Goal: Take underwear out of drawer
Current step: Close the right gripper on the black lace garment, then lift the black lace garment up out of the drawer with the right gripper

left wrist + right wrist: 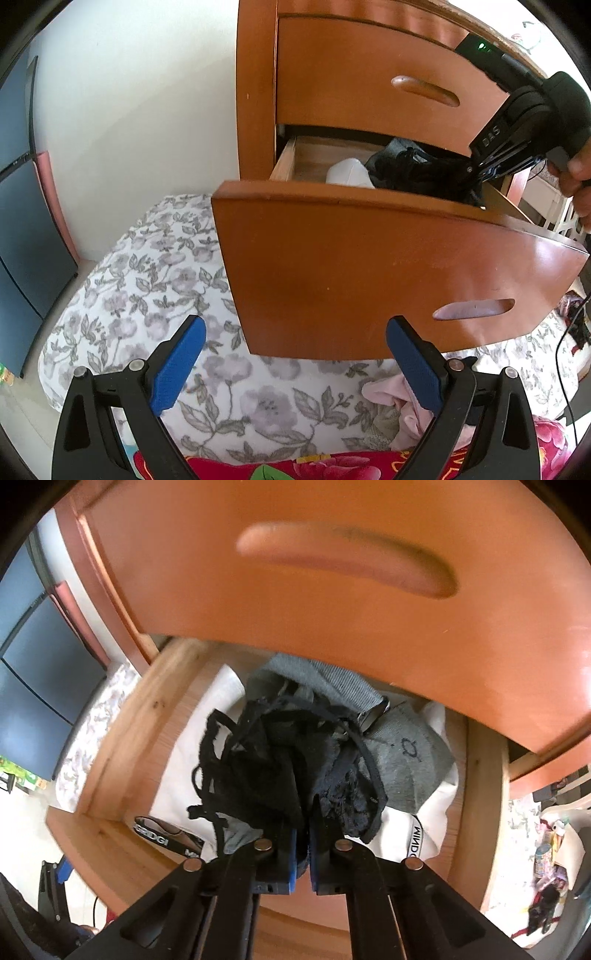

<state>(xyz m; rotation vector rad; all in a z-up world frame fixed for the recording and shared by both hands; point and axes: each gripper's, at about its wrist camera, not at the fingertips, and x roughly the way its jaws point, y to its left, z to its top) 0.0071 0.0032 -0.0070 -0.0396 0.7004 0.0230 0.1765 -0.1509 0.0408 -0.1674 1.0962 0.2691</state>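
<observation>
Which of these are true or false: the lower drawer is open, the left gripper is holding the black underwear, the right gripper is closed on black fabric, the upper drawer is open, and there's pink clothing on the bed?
1. The lower drawer is pulled open. True.
2. The left gripper holds the black underwear. False: it is open and empty, below the drawer front.
3. The right gripper is shut on the black underwear. True.
4. The upper drawer is open. False: it is shut.
5. Pink clothing lies on the floral bedspread. True.
</observation>
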